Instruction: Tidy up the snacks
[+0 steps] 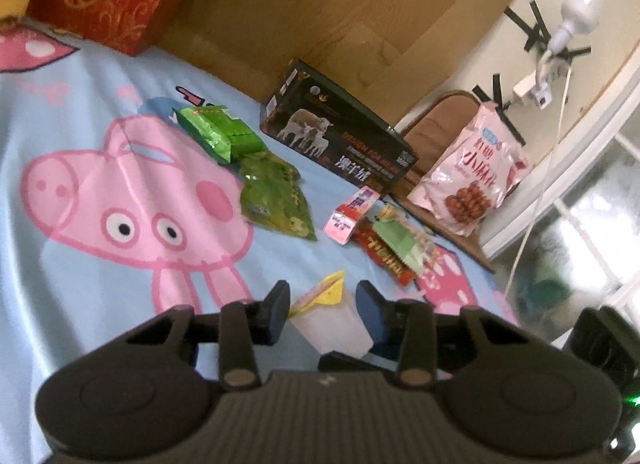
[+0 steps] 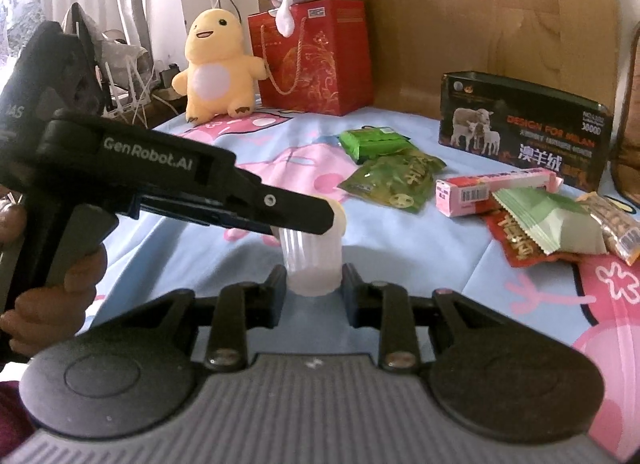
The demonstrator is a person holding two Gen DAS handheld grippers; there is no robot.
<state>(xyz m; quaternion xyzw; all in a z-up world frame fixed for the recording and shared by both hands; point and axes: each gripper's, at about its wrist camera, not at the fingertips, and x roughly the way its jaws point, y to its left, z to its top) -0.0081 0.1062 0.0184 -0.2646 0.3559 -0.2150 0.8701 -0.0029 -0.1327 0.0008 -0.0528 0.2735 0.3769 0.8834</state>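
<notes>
Both tongs pinch one translucent jelly cup [image 2: 311,264] on bedsheet [image 2: 420,248]: right tongs [image 2: 313,280] clamp its base, left tongs [image 1: 323,306] nearly shut on upper part w/ yellow lid, prob. steadying it. Other snack packets [image 2: 394,180] lie beyond, unsorted.

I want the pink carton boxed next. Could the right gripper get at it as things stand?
Probably not yet. The right gripper is shut on the jelly cup, which the left gripper also holds near the top. Otherwise the blue sheet toward the pink carton looks open.
</notes>
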